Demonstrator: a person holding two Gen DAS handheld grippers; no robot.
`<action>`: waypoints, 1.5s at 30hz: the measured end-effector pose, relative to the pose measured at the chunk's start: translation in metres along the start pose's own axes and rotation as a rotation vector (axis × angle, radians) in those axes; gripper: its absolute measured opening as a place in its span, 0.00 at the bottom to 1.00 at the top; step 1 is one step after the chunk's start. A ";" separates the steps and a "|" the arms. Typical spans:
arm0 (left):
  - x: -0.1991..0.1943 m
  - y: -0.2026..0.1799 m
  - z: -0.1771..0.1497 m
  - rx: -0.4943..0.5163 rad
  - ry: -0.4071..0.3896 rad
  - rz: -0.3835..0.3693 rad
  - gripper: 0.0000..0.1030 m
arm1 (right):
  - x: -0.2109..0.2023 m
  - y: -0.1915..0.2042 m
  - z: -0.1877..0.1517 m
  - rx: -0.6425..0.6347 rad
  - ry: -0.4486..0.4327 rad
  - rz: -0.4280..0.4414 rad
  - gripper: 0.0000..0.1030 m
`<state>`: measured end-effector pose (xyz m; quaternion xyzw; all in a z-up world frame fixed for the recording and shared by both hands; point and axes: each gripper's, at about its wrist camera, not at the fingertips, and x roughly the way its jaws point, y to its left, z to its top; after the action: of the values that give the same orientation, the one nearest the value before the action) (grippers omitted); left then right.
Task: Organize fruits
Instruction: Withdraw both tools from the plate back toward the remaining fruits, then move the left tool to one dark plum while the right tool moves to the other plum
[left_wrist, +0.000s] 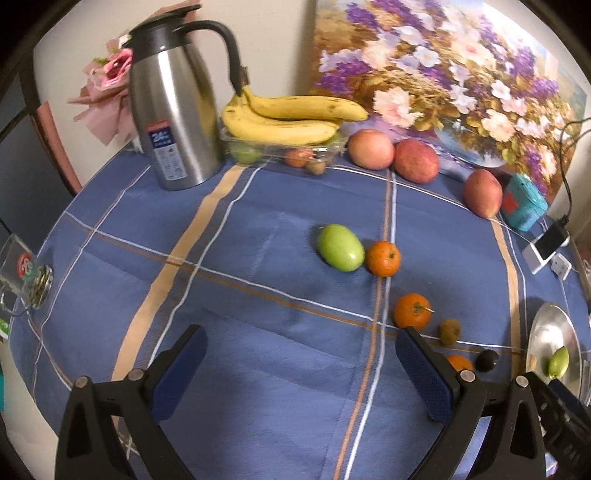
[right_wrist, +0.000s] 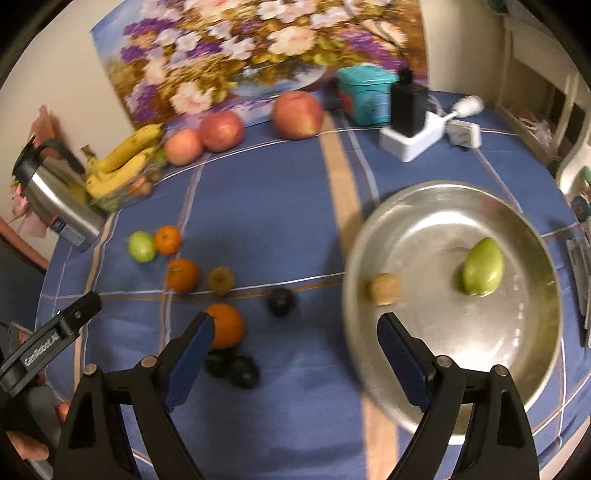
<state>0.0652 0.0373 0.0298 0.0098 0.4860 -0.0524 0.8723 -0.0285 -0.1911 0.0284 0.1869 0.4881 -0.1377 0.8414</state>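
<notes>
metal plate on bench: holding green fruit, small brown fruit. left hand-held gripper, right hand-held gripper: both hovering released, grasping nothing.

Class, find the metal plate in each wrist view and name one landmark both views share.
Left wrist view: the metal plate is cut off at the right edge, low down.
Right wrist view: the plate fills the right half.
Shared landmark: the teal box at the flower painting.
</notes>
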 end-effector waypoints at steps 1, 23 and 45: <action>0.000 0.003 0.000 -0.012 0.001 -0.004 1.00 | 0.001 0.006 -0.001 -0.012 0.002 0.002 0.87; 0.023 0.000 -0.006 -0.021 0.081 -0.057 1.00 | 0.032 0.035 -0.018 -0.097 0.102 0.033 0.87; 0.049 -0.039 -0.027 -0.002 0.269 -0.301 0.77 | 0.041 0.024 -0.023 -0.018 0.173 0.121 0.49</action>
<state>0.0642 -0.0037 -0.0245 -0.0569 0.5940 -0.1802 0.7819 -0.0159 -0.1613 -0.0135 0.2196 0.5478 -0.0653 0.8046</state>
